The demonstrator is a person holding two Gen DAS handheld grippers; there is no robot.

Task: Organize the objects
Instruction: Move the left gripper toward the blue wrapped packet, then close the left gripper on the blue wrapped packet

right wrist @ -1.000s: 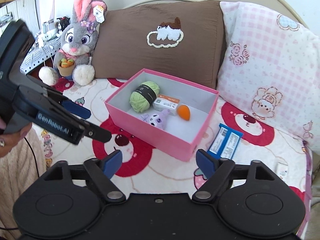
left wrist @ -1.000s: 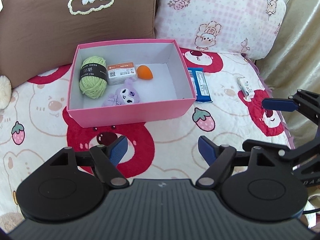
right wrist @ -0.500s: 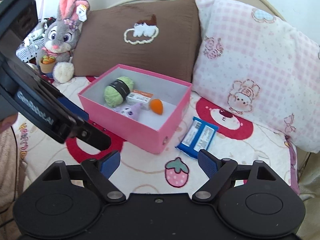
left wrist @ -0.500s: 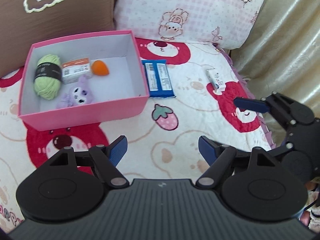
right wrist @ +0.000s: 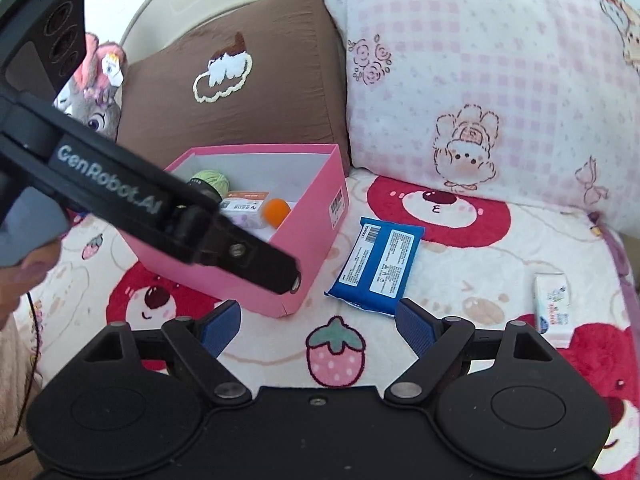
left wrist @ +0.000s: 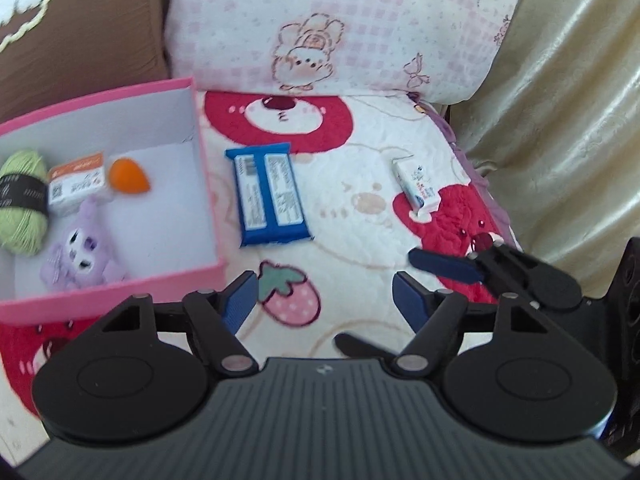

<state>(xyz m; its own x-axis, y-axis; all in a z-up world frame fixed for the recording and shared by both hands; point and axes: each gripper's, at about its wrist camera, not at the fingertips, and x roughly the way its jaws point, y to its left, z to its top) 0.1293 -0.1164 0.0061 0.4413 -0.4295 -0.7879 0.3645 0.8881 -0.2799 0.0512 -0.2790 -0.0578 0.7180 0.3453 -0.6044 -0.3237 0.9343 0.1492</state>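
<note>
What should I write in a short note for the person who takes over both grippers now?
Left gripper: jaws have just been closing, nothing between them.
Right gripper: open, empty.
Pink box already holds the green yarn, small carton, orange piece and purple plush.
Left to do: the blue packet and small white box lie on the blanket, beside the box.

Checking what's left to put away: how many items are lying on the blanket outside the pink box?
2. A blue packet lies right beside the pink box; a small white carton lies further right near the blanket's edge. Others could sit outside the views.
</note>
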